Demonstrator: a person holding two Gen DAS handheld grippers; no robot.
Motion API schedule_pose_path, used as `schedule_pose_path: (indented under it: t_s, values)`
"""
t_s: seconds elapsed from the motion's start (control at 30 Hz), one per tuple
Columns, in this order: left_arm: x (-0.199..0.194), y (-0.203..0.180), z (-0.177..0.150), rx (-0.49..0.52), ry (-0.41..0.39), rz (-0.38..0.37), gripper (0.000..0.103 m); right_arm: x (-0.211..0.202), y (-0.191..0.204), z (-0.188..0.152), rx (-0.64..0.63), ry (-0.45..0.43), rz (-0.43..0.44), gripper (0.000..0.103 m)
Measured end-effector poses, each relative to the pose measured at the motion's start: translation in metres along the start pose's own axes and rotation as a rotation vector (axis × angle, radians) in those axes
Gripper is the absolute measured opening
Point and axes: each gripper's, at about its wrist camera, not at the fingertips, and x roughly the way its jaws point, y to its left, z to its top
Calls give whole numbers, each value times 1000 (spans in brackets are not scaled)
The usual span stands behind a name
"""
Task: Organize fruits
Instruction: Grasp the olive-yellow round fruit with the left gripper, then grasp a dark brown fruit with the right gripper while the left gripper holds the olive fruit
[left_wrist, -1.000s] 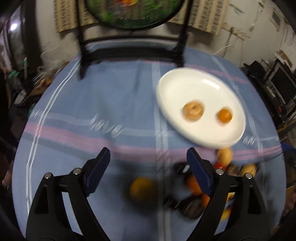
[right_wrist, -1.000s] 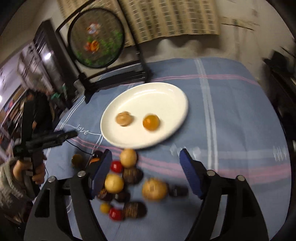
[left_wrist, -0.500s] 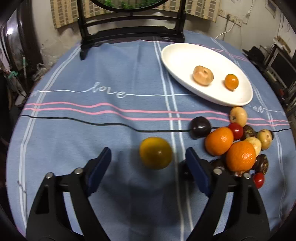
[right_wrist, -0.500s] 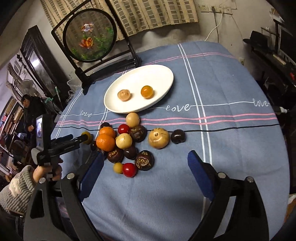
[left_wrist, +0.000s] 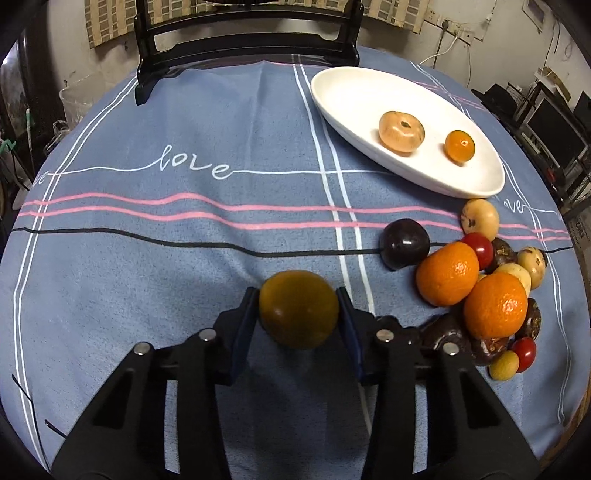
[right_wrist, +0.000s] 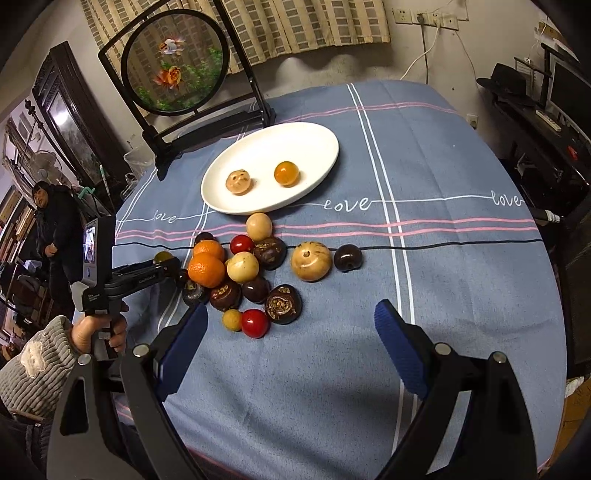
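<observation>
My left gripper (left_wrist: 298, 308) is shut on a dark yellow-green round fruit (left_wrist: 298, 309) low over the blue tablecloth; it also shows in the right wrist view (right_wrist: 162, 256). A white oval plate (left_wrist: 354, 99) at the back right holds a tan fruit (left_wrist: 401, 132) and a small orange fruit (left_wrist: 459, 145). A pile of fruit lies right of the gripper: two oranges (left_wrist: 447, 274), a dark plum (left_wrist: 405, 243), red tomatoes and brown ones. My right gripper (right_wrist: 290, 343) is open and empty, above the cloth in front of the pile (right_wrist: 243, 273).
A black stand with a round goldfish panel (right_wrist: 175, 61) stands behind the plate (right_wrist: 314, 147). A tan fruit (right_wrist: 311, 260) and a dark fruit (right_wrist: 347, 257) lie right of the pile. A person stands at the left edge. Shelves and electronics are on the right.
My left gripper has moved forward and closed on the yellow-green fruit. My right gripper has drawn closer to the fruit pile and stays open.
</observation>
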Motion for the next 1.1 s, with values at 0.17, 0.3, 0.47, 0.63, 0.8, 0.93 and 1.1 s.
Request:
schedule_pose_path:
  t_s: [0.17, 0.3, 0.47, 0.63, 0.8, 0.93, 1.1]
  values:
    - [-6, 10, -3, -48, -3, -44, 40, 3, 1, 2, -8, 14, 13, 92]
    - [-26, 12, -11, -67, -21, -52, 40, 13, -4, 1, -9, 41, 17, 92]
    - [-54, 10, -24, -69, -39, -44, 40, 29, -1, -7, -120, 39, 12, 92]
    - [-79, 3, -41, -72, -43, -41, 40, 58, 6, -18, -243, 75, 12, 76]
    - [-99, -2, -57, -72, -48, -28, 40, 87, 9, -21, -251, 128, 43, 61]
    - [-109, -1, -65, -81, -52, -10, 40, 100, 9, -14, -241, 115, 32, 55]
    - [-121, 1, -73, -92, -60, 6, 40, 117, 7, -12, -231, 146, 43, 46]
